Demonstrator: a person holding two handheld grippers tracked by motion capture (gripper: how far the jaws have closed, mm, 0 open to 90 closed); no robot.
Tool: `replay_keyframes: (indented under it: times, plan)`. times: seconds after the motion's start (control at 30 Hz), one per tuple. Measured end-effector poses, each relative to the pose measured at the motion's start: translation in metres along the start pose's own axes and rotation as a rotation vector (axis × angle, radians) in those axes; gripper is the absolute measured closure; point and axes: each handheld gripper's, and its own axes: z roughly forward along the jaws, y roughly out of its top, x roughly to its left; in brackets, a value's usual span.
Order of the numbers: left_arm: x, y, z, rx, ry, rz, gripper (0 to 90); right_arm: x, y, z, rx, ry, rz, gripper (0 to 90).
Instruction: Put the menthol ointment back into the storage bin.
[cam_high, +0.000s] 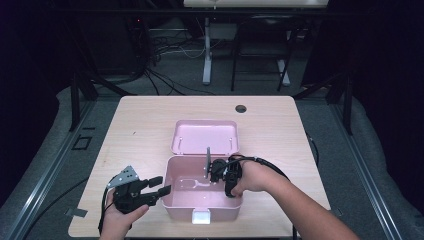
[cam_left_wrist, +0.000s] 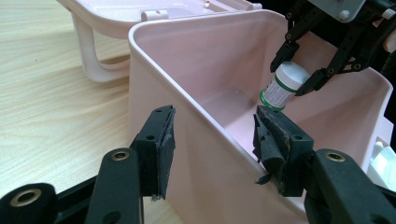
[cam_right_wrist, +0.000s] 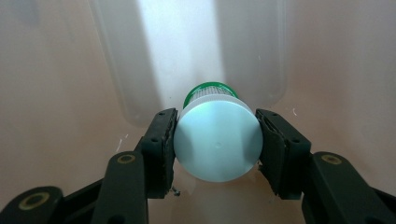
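A pink plastic box (cam_high: 172, 197) stands open near the table's front edge, its lid (cam_high: 205, 136) folded back flat. My right gripper (cam_high: 216, 172) reaches down inside the box and is shut on a small bottle (cam_left_wrist: 281, 86) with a white cap (cam_right_wrist: 217, 140) and a green-edged label. The bottle hangs above the box floor (cam_right_wrist: 70, 70), held between the right gripper (cam_right_wrist: 215, 144) pads. My left gripper (cam_left_wrist: 212, 149) is open and straddles the box's left wall (cam_left_wrist: 210, 60), one jaw outside and one inside. That left gripper (cam_high: 162, 185) sits at the box's left side.
The box has a white latch (cam_high: 201, 216) on its front face and a handle (cam_left_wrist: 93, 56) by the lid hinge. A round cable hole (cam_high: 240, 108) lies in the far part of the wooden table (cam_high: 140, 130). Cables and desk legs stand on the floor beyond.
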Motion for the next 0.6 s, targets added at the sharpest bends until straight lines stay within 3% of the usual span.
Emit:
replay_keyframes:
  times: [0.6]
  plan:
    - [0.0003,0.0,0.0001,0.0,-0.002,0.0,48.5,-0.0002,0.0073,0.0082,0.047,0.016,0.01,50.3]
